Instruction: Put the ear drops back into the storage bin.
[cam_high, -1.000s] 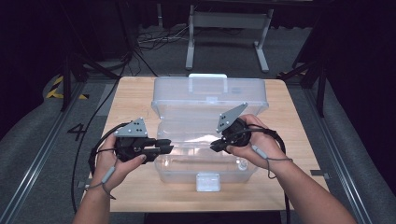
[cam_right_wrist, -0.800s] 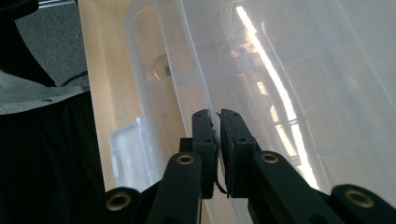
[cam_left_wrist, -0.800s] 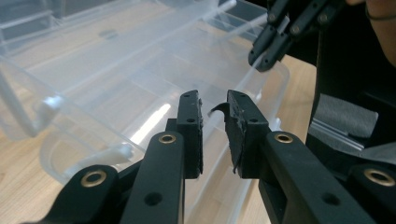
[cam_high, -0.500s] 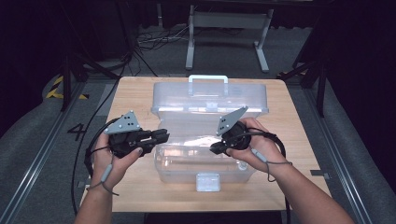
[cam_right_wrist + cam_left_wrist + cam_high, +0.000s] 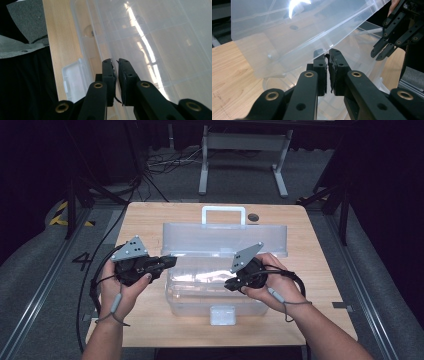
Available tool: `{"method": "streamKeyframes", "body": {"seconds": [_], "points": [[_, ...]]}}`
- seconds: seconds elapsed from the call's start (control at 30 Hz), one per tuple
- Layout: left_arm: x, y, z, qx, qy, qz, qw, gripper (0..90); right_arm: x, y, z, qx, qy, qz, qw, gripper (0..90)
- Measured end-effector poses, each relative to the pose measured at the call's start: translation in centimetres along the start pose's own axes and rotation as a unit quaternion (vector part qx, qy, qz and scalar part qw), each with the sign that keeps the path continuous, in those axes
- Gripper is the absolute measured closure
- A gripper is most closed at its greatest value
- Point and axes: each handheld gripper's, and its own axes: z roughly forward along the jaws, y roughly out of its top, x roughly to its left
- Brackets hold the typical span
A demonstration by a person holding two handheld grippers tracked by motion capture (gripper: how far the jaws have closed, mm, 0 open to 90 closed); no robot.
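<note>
A clear plastic case stands on the wooden table, its base toward me and its lid raised at a steep tilt. My left gripper is at the case's left end. Its jaws have just been closing and now leave only a slit right under the lid's lower edge. I cannot tell whether the thin plastic is pinched. My right gripper hangs over the right half of the base, jaws together above the base rim, with nothing clearly between them.
The lid carries a white handle at its far edge, and a white latch sits on the base's front wall. A small dark round spot lies behind the case. Bare wood flanks the case on both sides. Black cables trail off the table's left edge.
The lid has tipped forward from lying back to a steeper stand. The left gripper has lifted slightly at the case's left end and its jaws have narrowed. The right hand has stayed in place.
</note>
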Motion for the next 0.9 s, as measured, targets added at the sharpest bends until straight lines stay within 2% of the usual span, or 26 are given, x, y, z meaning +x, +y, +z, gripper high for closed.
{"method": "streamKeyframes", "body": {"seconds": [0.2,0.3,0.4,0.5,0.57,0.63,0.73,0.9], "points": [[0.1,0.0,0.0,-0.002,0.001,0.002,1.0,85.0,0.1,-0.2,-0.1,-0.007,-0.007,0.008,0.9999,82.4],[0.2,0.0,0.0,-0.003,-0.001,-0.001,1.0,85.0,0.1,-0.3,-0.2,-0.02,-0.007,0.012,0.9997,81.3],[0.2,0.1,0.0,-0.001,-0.002,-0.001,1.0,85.0,0.0,-0.6,-0.9,-0.048,-0.005,0.024,0.9985,79.4],[0.3,0.2,0.0,-0.001,-0.002,-0.001,1.0,85.0,-0.1,-0.8,-1.3,-0.058,-0.012,0.029,0.9978,79.6],[0.3,0.2,0.0,-0.001,-0.003,-0.002,1.0,85.0,0.0,-1.3,-2.0,-0.074,-0.022,0.037,0.9963,80.3],[0.3,0.2,0.0,-0.001,-0.003,-0.004,1.0,84.9,0.0,-1.5,-2.3,-0.08,-0.024,0.041,0.9957,80.6],[0.3,0.3,0.0,-0.001,-0.004,-0.003,1.0,85.0,-0.1,-2.1,-3.1,-0.101,-0.034,0.053,0.9929,82.4],[0.4,0.3,0.0,0.0,-0.004,-0.004,1.0,85.0,-0.3,-2.8,-4.0,-0.122,-0.038,0.066,0.9896,84.5]]}}
